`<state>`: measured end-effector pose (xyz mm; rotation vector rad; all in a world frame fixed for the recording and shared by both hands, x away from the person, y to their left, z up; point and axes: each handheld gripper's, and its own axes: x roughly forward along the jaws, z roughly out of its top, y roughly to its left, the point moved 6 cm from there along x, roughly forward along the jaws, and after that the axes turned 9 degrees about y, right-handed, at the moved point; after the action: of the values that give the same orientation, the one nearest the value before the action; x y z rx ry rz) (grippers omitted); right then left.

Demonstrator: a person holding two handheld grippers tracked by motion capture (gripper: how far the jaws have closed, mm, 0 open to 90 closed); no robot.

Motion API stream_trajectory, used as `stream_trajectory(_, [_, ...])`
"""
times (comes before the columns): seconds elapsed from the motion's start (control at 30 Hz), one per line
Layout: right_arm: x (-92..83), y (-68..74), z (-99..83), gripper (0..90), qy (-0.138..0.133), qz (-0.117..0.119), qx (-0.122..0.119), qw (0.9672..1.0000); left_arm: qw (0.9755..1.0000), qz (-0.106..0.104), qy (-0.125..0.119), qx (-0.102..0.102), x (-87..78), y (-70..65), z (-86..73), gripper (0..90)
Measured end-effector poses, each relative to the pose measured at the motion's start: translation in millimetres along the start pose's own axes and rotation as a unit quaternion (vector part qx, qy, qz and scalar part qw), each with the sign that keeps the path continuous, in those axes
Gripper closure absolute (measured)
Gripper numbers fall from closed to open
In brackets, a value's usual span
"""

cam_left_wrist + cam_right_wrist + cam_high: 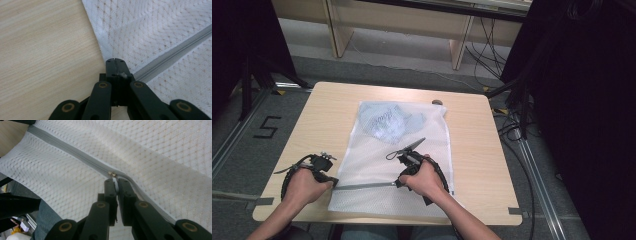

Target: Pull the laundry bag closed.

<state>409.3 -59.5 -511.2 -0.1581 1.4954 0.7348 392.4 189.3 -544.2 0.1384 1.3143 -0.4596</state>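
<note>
Black jaws of the left gripper, pressed together on the side seam of the white mesh bag, right at the end of the grey zipper. Serves as an anchor, most probably: keeps the thin cloth stretched and flat, to prevent bunching during a pull on the slider. Sits low over the wooden table, with a scrap of white fabric caught between the pads.

Black jaws of the right gripper likewise closed, pinching the small white pull tab just behind the brass-coloured slider. Takes the tab and not the cloth, the tab being the only part able to drive the slider along the teeth. Points roughly along the zipper line, good for a straight pull without twisting.

From the high view: lies flat on the middle of the table, this bag, with the zipper stretched across its near part between the left hand and the right hand. Contains a pale blue garment at the far end, well apart from both grippers and so out of the way of the teeth. Looks closed from the slider toward the left gripper; behind the slider, hard to tell.
</note>
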Motion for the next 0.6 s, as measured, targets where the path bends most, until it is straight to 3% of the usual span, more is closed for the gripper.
stream_trajectory(0.03, [-1.6, 0.0, -1.7, 86.7, 0.011, 0.001, 0.01, 0.9999, 1.0, 0.0, 0.0, 0.0, 0.0, 0.0, 0.0, 89.8])
stream_trajectory(0.1, [-1.4, -2.4, -1.8, 86.7, 0.006, 0.0, -0.001, 1.0, 1.0, 0.002, 0.007, 0.006, -0.8, 1.0, -0.6, 89.8])
stream_trajectory(0.13, [-0.9, -2.2, -1.9, 86.7, -0.001, 0.001, 0.008, 1.0, 1.0, 0.002, 0.008, 0.006, -0.9, 1.0, -0.6, 89.7])
stream_trajectory(0.4, [-5.5, -7.8, -4.2, 86.7, 0.002, 0.001, 0.006, 1.0, 1.0, 0.0, 0.0, 0.0, 0.0, 0.0, 0.1, 89.8])
stream_trajectory(0.5, [-7.5, -5.2, -6.5, 86.7, 0.012, 0.006, 0.021, 0.9997, 0.9999, 0.003, 0.008, 0.007, -0.9, 0.9, -0.6, 89.8])
stream_trajectory(0.6, [-7.1, -6.0, -6.4, 86.7, 0.005, 0.01, 0.023, 0.9997, 1.0, 0.002, 0.004, 0.006, -0.5, 0.9, -0.5, 89.7])
